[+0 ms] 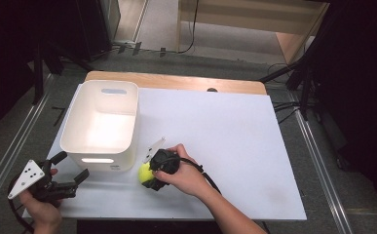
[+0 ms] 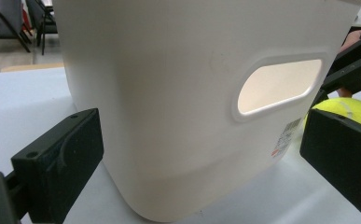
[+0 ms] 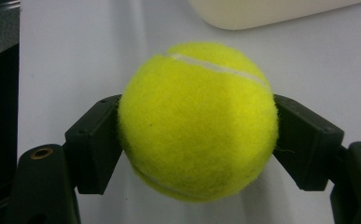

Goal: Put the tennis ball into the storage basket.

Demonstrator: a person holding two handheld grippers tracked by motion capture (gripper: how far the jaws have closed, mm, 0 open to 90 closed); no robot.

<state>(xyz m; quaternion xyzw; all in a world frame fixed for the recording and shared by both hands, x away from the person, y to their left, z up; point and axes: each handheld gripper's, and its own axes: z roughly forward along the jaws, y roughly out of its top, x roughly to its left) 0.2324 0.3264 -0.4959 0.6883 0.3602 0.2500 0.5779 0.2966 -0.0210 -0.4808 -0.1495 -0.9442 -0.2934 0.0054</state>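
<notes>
Plainly, right tool (image 3: 197, 135) clamps one tennis ball (image 3: 197, 121); left tool (image 2: 201, 163) gapes beside one bin (image 1: 74, 129).

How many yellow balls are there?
1. The fuzzy yellow tennis ball sits on the white table between the right gripper's jaws, beside the white plastic bin. The bin's near inside is hidden.

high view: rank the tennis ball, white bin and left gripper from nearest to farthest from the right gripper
1. Tennis ball: clamped between the jaws of the right gripper, near the table's front edge.
2. White bin: just beyond and to the left of the ball, on the table's left side.
3. Left gripper: farthest, at the front left corner.
</notes>
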